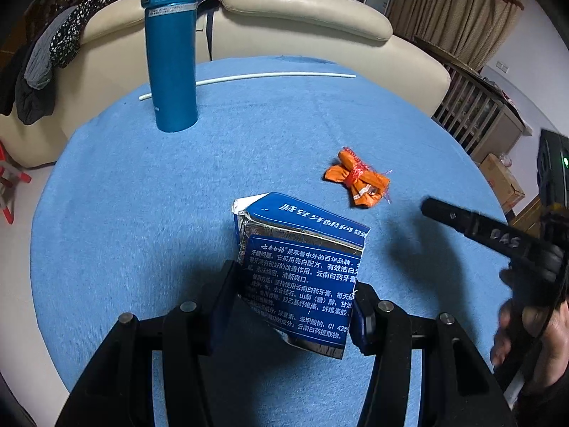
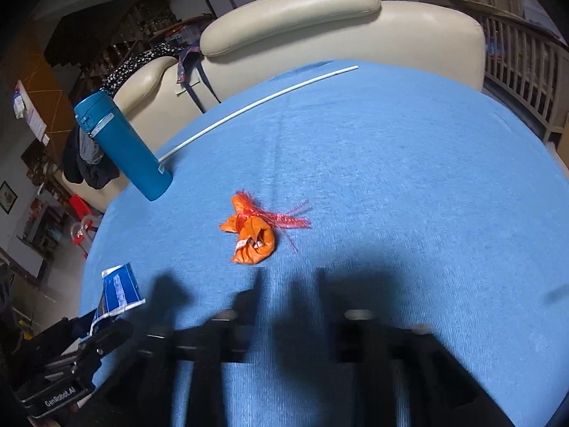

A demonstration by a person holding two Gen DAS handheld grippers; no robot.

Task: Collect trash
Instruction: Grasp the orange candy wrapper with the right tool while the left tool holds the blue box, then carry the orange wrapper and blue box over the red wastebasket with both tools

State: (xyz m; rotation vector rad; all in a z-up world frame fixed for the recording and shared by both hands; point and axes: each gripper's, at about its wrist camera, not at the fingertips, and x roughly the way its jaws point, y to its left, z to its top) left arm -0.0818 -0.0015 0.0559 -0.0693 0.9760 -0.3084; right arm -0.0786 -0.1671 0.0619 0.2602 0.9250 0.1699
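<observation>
Blue toothpaste box (image 1: 302,270) sat clamped in my left gripper (image 1: 295,299), lifted for binning, while my right gripper (image 2: 288,299) hung spread before the orange wrapper (image 2: 254,233).

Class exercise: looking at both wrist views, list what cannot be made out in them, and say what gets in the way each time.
- Left wrist view: the carton's lower sides, covered by the left gripper shut on it.
- Right wrist view: the right gripper is blurred by motion; its fingertips are indistinct.
- Right wrist view: the carton, mostly hidden behind the left gripper.
- Left wrist view: the flask's label, too small.
</observation>
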